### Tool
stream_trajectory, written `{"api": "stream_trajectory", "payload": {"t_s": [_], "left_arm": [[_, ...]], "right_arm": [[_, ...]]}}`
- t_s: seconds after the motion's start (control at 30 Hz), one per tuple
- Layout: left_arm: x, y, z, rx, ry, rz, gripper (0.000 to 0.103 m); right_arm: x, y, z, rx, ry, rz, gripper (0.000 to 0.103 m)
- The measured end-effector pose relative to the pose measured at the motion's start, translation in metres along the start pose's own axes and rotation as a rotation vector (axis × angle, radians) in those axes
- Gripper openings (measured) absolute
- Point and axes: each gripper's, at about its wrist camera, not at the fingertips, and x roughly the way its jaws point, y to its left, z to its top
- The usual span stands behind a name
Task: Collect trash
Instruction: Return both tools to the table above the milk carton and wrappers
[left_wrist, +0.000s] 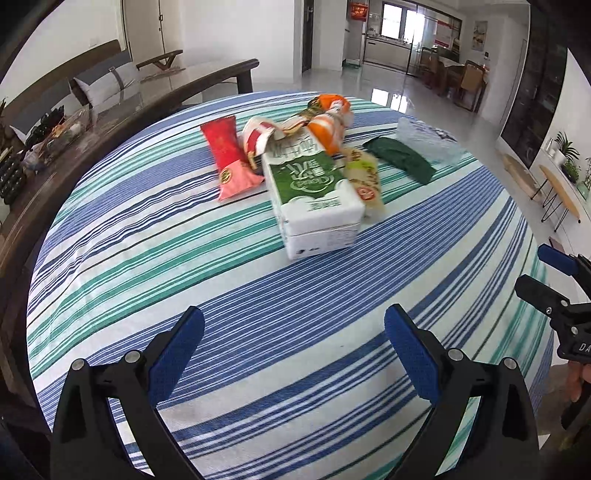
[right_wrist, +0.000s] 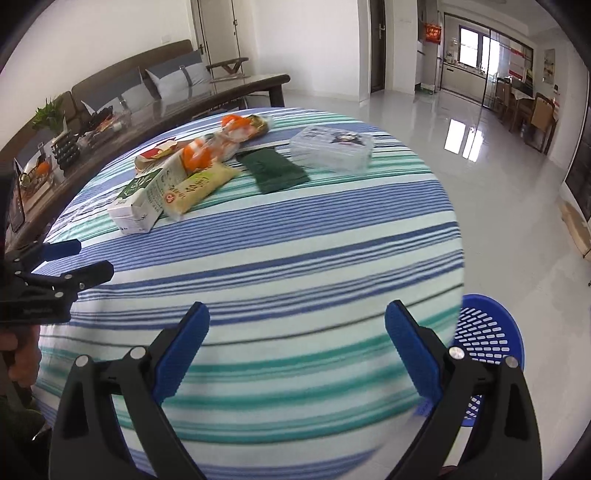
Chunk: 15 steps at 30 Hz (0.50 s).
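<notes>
Trash lies on the far half of a round table with a striped cloth (left_wrist: 258, 295): a green and white milk carton (left_wrist: 314, 192) on its side, a red snack packet (left_wrist: 229, 158), a red and white wrapper (left_wrist: 258, 136), an orange wrapper (left_wrist: 328, 122), a pale yellow packet (left_wrist: 365, 181) and a dark green cloth (left_wrist: 402, 157). The carton (right_wrist: 144, 197), yellow packet (right_wrist: 199, 188) and green cloth (right_wrist: 273, 170) also show in the right wrist view. My left gripper (left_wrist: 293, 339) is open and empty, short of the carton. My right gripper (right_wrist: 297, 332) is open and empty above the near table edge.
A clear plastic box (right_wrist: 332, 147) sits at the table's far right. A blue perforated basket (right_wrist: 487, 339) stands on the floor right of the table. A dark wooden coffee table (left_wrist: 110, 122) and a sofa (right_wrist: 122, 85) stand to the left. Glossy floor lies beyond.
</notes>
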Motion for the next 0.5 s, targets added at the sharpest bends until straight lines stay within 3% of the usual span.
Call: {"api": "stream_trajectory", "payload": {"t_s": [0.17, 0.5], "left_arm": [[0.009, 0.011, -0.004, 0.001, 0.02, 0.004, 0.098], [0.011, 0.006, -0.004, -0.001, 0.013, 0.013, 0.099]], "right_arm": [[0.014, 0.01, -0.003, -0.036, 0.038, -0.031, 0.093], [0.013, 0.007, -0.006, -0.028, 0.017, -0.039, 0.093]]}}
